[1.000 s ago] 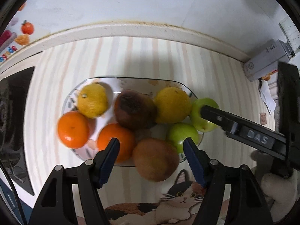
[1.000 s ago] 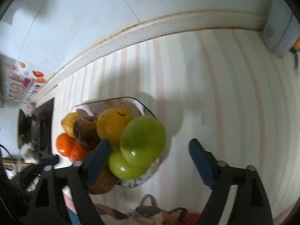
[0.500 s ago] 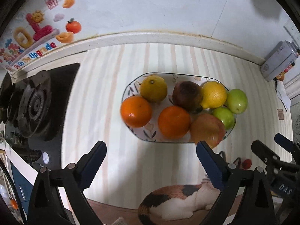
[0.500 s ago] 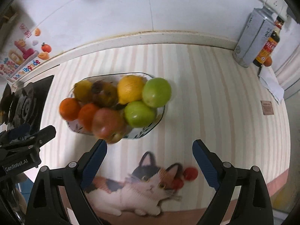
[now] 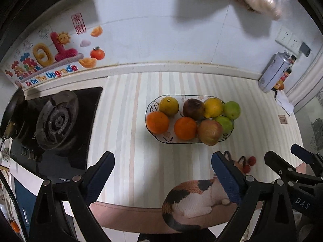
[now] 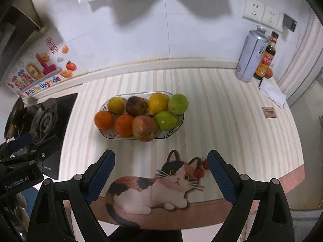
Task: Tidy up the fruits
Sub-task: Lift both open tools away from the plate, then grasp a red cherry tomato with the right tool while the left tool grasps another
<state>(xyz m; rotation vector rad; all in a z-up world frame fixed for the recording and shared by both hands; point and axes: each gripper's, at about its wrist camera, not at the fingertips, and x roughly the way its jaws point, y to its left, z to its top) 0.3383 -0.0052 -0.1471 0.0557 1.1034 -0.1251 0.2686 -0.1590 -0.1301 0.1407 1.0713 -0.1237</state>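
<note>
An oval patterned plate point(image 5: 153, 134) point(image 6: 178, 124) on the striped counter holds several fruits: two oranges point(image 5: 157, 122) point(image 6: 104, 120), two yellow citrus point(image 5: 213, 107) point(image 6: 158, 103), a dark bruised fruit point(image 5: 193, 109) point(image 6: 136, 105), a reddish apple point(image 5: 210, 132) point(image 6: 144, 128) and two green apples point(image 5: 232, 110) point(image 6: 178, 104). My left gripper point(image 5: 161, 171) is open and empty, well back from the plate. My right gripper point(image 6: 160, 169) is open and empty, also back near the counter's front edge. The right gripper shows at the right of the left wrist view point(image 5: 290, 161).
A gas stove point(image 5: 56, 121) point(image 6: 44, 121) sits left of the plate. A spray can point(image 6: 251, 56) and a sauce bottle point(image 6: 265, 58) stand at the back right, with a white cloth point(image 6: 272, 92). A cat-print mat point(image 6: 153, 187) lies at the front edge.
Both grippers have pulled up and back from the plate, so the fruits look smaller and farther. The right gripper no longer reaches over the green apples. Both stay open.
</note>
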